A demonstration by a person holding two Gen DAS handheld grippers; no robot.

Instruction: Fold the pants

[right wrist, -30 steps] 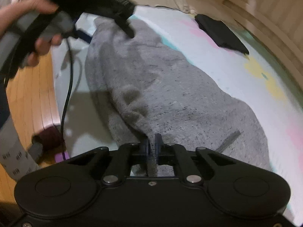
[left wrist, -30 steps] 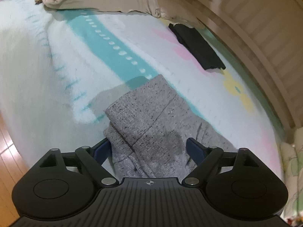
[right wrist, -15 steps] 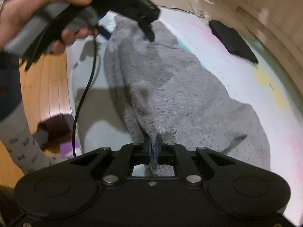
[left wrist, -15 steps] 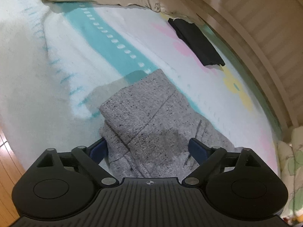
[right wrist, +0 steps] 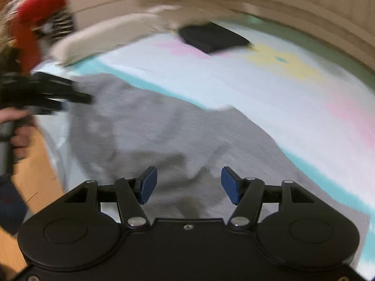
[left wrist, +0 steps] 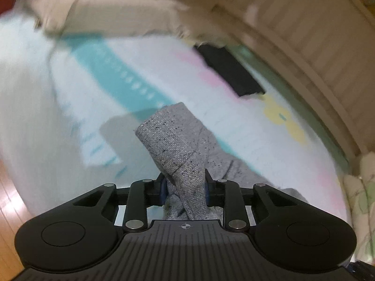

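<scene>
Grey speckled pants [right wrist: 145, 126] lie on the pastel bed cover. My left gripper [left wrist: 185, 190] is shut on a bunched end of the pants [left wrist: 180, 149], which sticks up between its fingers. It also shows in the right wrist view [right wrist: 70, 96] at the pants' far left edge, held by a hand. My right gripper [right wrist: 188, 185] is open and empty just above the near part of the pants. Both views are blurred by motion.
A folded black garment [left wrist: 232, 72] lies at the back of the bed, also in the right wrist view [right wrist: 213, 37]. A beige pillow [left wrist: 112, 11] lies at the head. A slatted wooden frame [left wrist: 316, 53] runs along the right. Wooden floor [right wrist: 30, 171] is on the left.
My left gripper has closed on the pants' end and bunched it up. My right gripper has opened and let go of the pants. Both cameras have swung.
</scene>
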